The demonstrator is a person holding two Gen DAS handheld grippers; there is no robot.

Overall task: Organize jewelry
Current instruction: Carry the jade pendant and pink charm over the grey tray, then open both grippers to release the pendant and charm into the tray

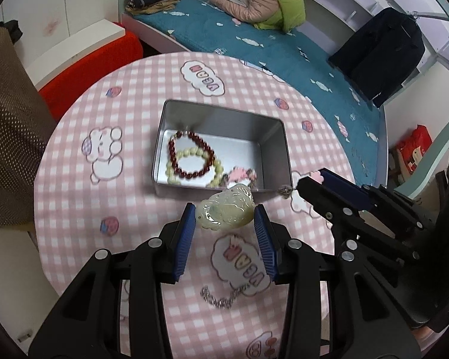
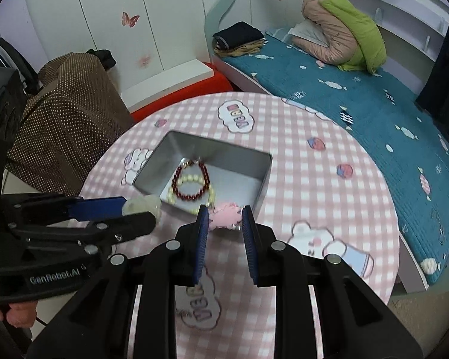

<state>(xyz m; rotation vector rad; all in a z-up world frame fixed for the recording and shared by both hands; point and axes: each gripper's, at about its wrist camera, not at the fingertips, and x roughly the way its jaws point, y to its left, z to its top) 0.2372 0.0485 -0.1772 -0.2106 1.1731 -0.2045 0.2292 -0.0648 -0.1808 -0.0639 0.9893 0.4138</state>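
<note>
On a round table covered in pink gingham stood an open metal tin, and the two pieces not yet in it were each being carried toward its near edge. The left hand-held gripper pinched a pale green jade pendant between its blue pads, the carved stone held sideways just short of the tin's near wall; from the right wrist view the same pendant showed beyond the left tool's tips, beside the tin's near corner. A silver chain lay on the cloth below that gripper, though whether it joined the pendant could not be told. The right hand-held gripper had its fingers drawn in around a pink flower-shaped ornament, apparently clamping it right at the rim; in the left view a small metal bit dangled from its tip. Inside the tin a dark red bead bracelet already lay across a cream bead bracelet, crowded toward the near left part of the floor, which left bare metal toward the right for newcomers. Holding both pieces high and close to the rim probably served to clear the wall before letting go. A bed with folded clothes stood behind.
</note>
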